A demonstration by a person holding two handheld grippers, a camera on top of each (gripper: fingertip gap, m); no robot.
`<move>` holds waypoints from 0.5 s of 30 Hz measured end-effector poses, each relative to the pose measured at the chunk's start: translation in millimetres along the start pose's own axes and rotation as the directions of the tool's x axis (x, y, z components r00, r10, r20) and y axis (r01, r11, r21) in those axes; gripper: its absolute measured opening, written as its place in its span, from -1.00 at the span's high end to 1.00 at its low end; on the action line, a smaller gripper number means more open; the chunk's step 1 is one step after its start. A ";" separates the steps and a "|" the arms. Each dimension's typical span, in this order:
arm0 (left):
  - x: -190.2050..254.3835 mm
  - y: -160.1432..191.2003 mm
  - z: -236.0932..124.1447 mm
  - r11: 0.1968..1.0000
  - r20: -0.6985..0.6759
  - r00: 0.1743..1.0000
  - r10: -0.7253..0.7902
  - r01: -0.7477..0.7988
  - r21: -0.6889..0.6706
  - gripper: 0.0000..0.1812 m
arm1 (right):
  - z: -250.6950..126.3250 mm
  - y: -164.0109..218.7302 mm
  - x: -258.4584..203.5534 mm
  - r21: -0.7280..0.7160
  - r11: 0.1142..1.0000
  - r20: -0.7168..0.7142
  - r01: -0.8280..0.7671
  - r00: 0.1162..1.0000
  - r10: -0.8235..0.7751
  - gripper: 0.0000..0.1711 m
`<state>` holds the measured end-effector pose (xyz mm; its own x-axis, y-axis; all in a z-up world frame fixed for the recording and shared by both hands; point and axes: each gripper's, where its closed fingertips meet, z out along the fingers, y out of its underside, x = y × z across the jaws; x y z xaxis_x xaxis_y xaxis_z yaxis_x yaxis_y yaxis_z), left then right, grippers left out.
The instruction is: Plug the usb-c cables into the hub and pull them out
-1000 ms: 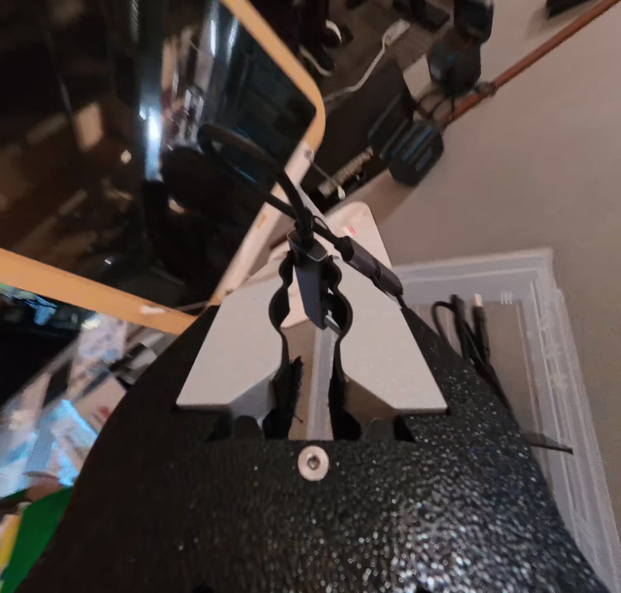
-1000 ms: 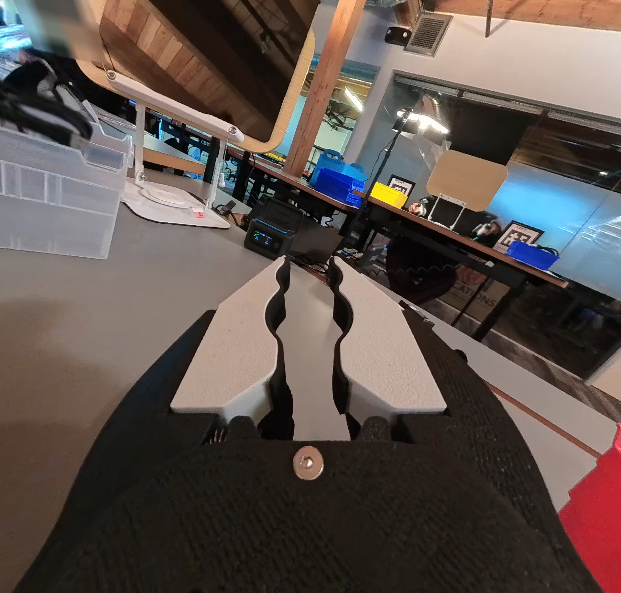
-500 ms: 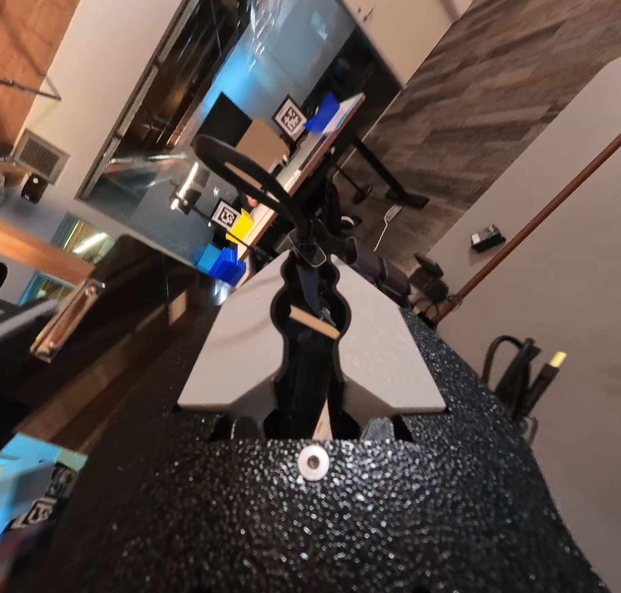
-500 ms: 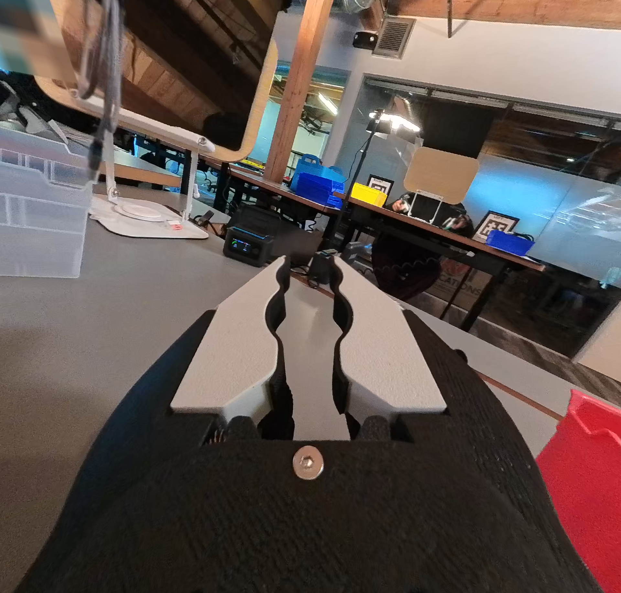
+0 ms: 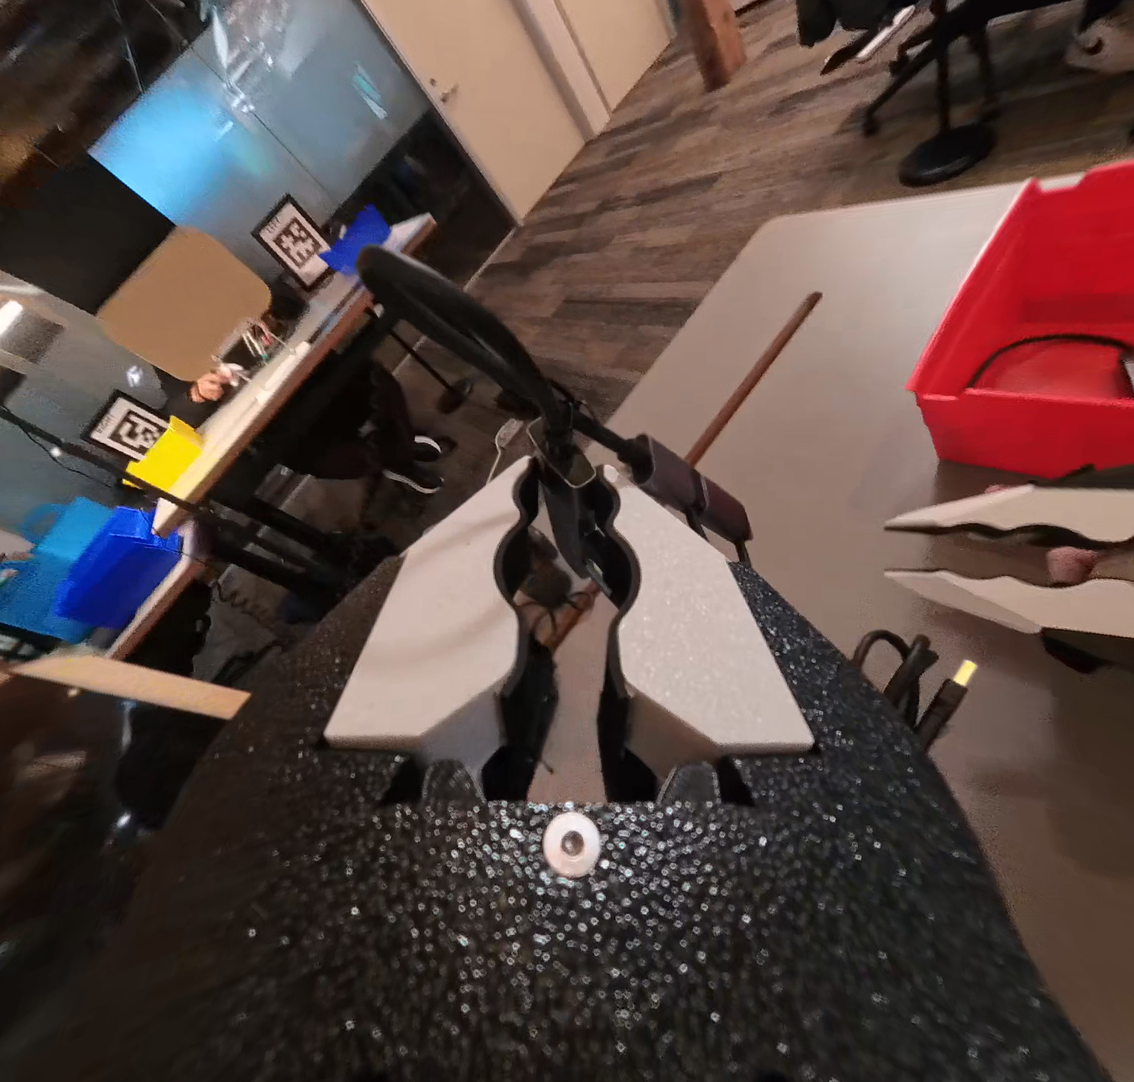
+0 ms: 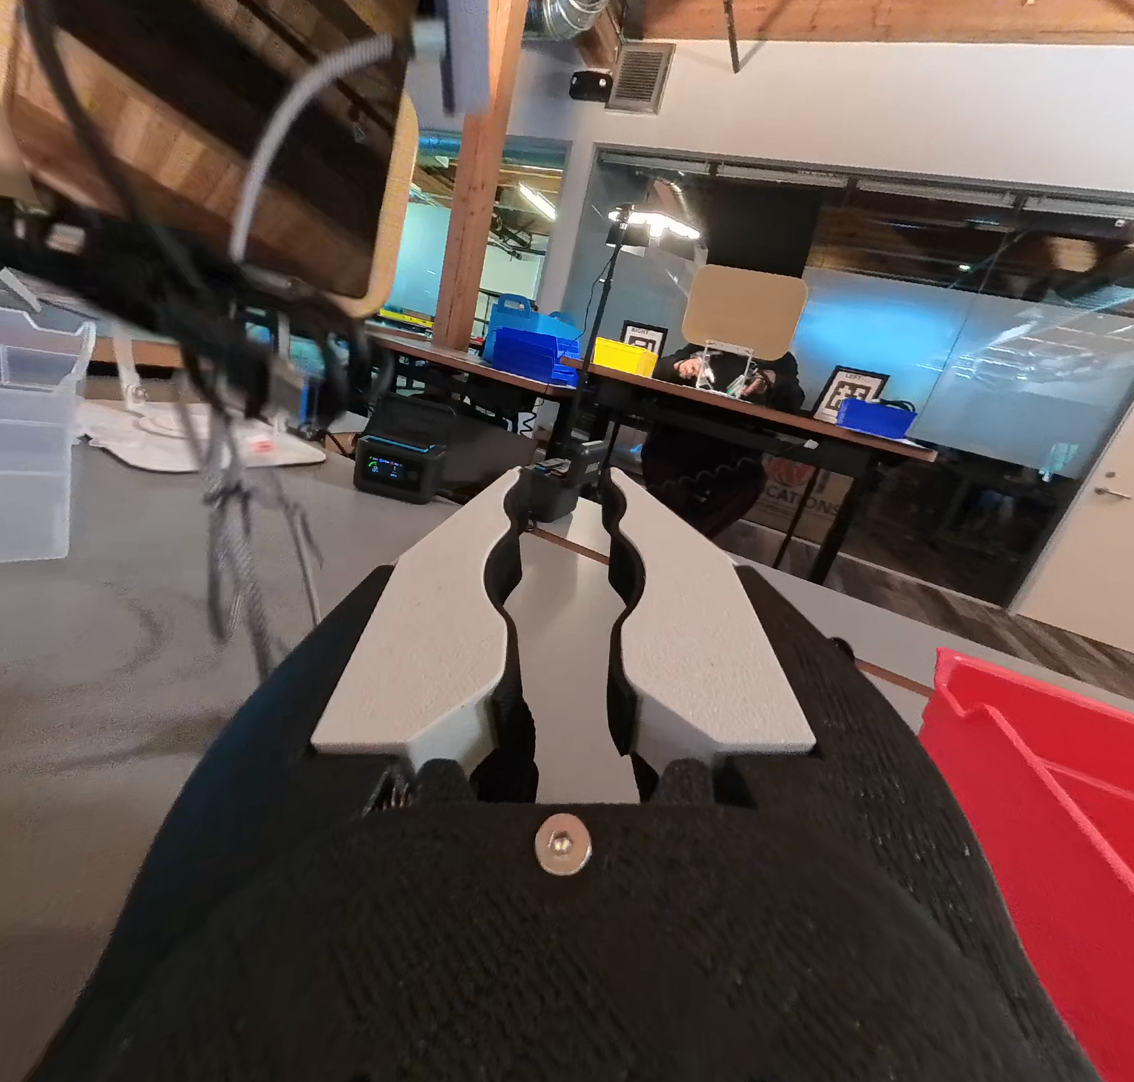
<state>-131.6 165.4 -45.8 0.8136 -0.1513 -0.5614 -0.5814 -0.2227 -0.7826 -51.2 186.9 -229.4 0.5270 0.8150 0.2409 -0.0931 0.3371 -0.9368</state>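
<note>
My left gripper (image 5: 567, 476) is shut on a small dark grey hub (image 5: 569, 528) and holds it in the air above the grey table (image 5: 859, 328). A black cable (image 5: 454, 316) loops up from the hub's far end. A dark plug (image 5: 687, 488) sticks out to the right of the hub. More cables hang below, one ending in a yellowish plug (image 5: 965, 673). My right gripper (image 6: 561, 482) is open and empty, low over the table; it also shows at the right in the left wrist view (image 5: 1006, 552). The hanging cables (image 6: 245, 537) appear blurred at the left of the right wrist view.
A red bin (image 5: 1031, 426) with a dark cable inside stands on the table to the right; its corner shows in the right wrist view (image 6: 1043, 807). A clear plastic box (image 6: 37, 439) stands at the far left. A black power station (image 6: 399, 463) sits at the table's far edge. My hands' fingertips stand some 20 cm from each other.
My left gripper has swung with the hub and its cables away from the clear box, towards the right gripper and the red bin. The right gripper has stayed open and shifted only slightly.
</note>
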 end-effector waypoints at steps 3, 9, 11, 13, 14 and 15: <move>16.9 42.7 26.0 0.998 0.008 0.999 -0.039 0.039 -0.053 0.83 | -0.6 -1.7 -1.2 0.007 1.000 0.012 -0.008 1.000 0.008 0.74; 57.9 92.4 50.9 0.997 -0.019 1.000 0.019 -0.020 -0.072 0.84 | -7.2 -19.0 -4.2 0.082 0.993 0.076 -0.087 0.994 0.081 0.70; 70.9 99.1 51.8 0.986 0.036 0.986 0.160 -0.158 -0.061 0.86 | -8.4 -26.5 -4.3 0.094 0.982 0.115 -0.165 0.981 0.154 0.65; 81.6 103.5 50.0 0.942 0.120 0.934 0.336 -0.330 -0.065 0.87 | -7.6 -29.5 -4.1 0.075 0.973 0.143 -0.218 0.968 0.206 0.65; 86.7 105.2 48.6 0.908 0.164 0.893 0.420 -0.413 -0.074 0.87 | -7.7 -30.4 -5.5 0.063 0.960 0.174 -0.274 0.950 0.260 0.63; 93.0 107.6 47.8 0.870 0.194 0.848 0.493 -0.485 -0.087 0.87 | -8.1 -30.7 -7.0 0.047 0.936 0.211 -0.349 0.919 0.332 0.63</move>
<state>-118.8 173.4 -195.1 0.4025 -0.0516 -0.9139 -0.9002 -0.2037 -0.3850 -45.1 167.0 -204.4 0.2756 0.9606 -0.0365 -0.3104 0.0530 -0.9491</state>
